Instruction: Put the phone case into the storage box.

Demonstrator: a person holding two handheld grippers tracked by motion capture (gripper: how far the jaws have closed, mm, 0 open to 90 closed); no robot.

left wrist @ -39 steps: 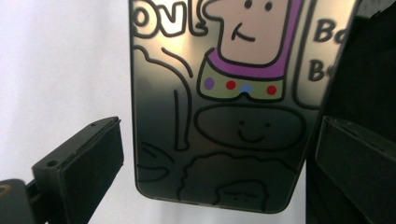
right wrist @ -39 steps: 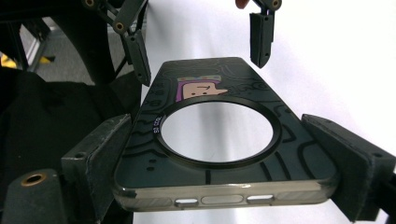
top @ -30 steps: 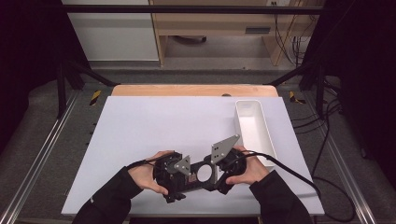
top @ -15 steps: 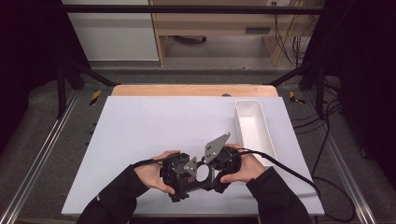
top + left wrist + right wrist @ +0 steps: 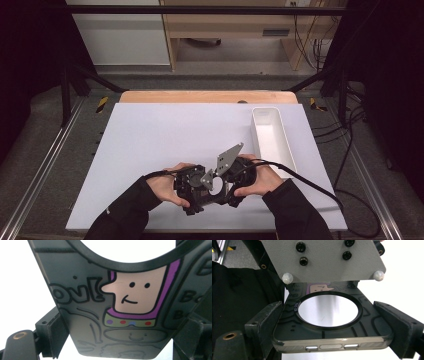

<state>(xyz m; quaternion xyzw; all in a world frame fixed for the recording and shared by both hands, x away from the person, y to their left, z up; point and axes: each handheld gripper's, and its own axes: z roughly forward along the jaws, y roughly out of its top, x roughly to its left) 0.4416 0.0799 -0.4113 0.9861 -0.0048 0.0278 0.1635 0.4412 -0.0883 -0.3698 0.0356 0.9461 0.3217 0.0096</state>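
Holding point: I have both grippers together near the front edge of the white rectangular table top (image 5: 165,135), just right of its middle.
Phone case: the dark grey phone case with a large round ring opening and cartoon drawings (image 5: 329,325) is held between the two grippers, above the table.
Case detail: from the left gripper view I see a cartoon face with a purple outline (image 5: 135,297) and coloured dots beneath it; the ring's rim curves across the top.
Right gripper (image 5: 235,182): from the right gripper view my two black jaws stand at the case's two long sides, clenched on it, with the button edge nearest the camera.
Left gripper (image 5: 192,187): from the left gripper view the jaws flank the case's lower part on both sides; I cannot tell whether they actually press on it.
Grey plate: a grey three-cornered plate with black screws (image 5: 324,257) sits just above the far end of the case.
Hands: my left hand (image 5: 167,187) and right hand (image 5: 257,177) wrap the grippers, in dark sleeves.
Tray: a long white rectangular plastic tray (image 5: 270,135) lies on the table's right side, near the right hand but apart from it.
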